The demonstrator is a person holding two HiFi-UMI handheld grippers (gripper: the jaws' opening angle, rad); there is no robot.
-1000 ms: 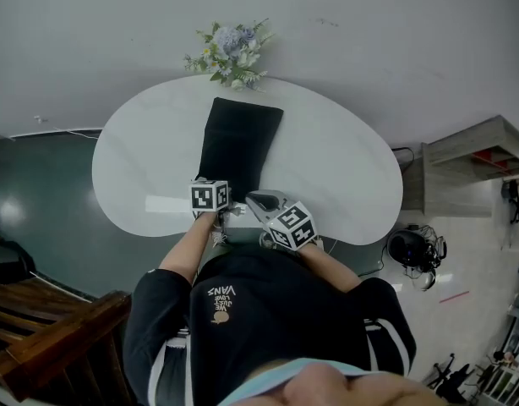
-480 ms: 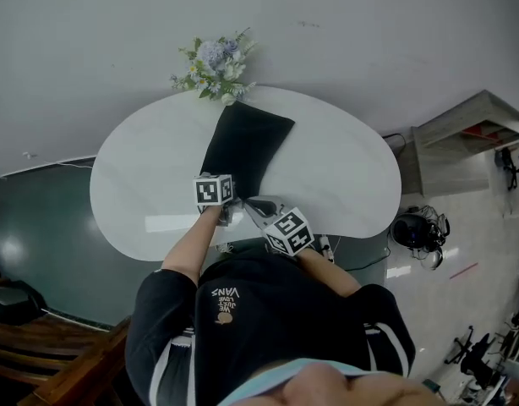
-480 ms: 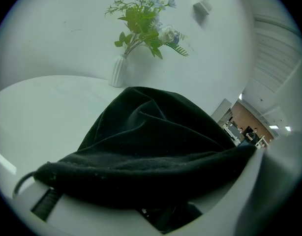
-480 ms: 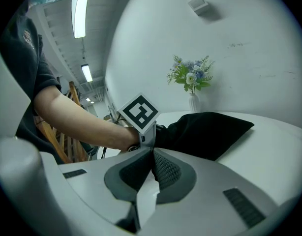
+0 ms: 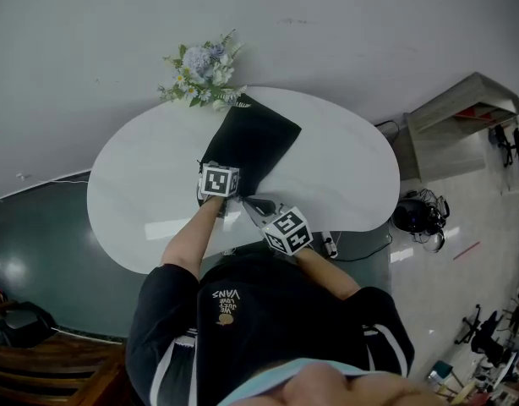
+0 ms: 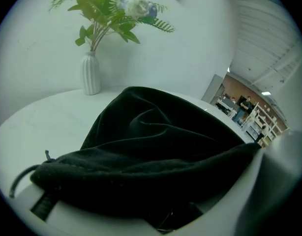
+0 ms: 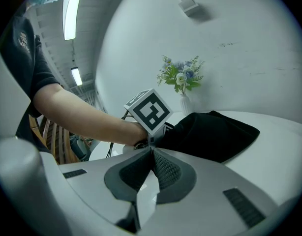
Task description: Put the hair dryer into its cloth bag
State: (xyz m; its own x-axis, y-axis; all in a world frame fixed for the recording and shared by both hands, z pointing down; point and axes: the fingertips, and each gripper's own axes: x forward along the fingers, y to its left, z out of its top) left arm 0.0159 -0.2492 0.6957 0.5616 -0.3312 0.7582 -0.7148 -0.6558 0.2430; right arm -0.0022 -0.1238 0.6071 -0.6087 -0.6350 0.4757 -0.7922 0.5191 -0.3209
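The black bag [image 5: 255,138] lies down the middle of the desk [image 5: 344,167], from my near edge to the far rim, and bars a straight reach across. Bare desk lies wide on both sides of it. The vase of flowers [image 5: 198,73] stands left of the bag's far end, with the wall [image 5: 369,32] close behind. At the near edge my left claw [image 5: 226,174] and right claw [image 5: 249,201] crowd each other.
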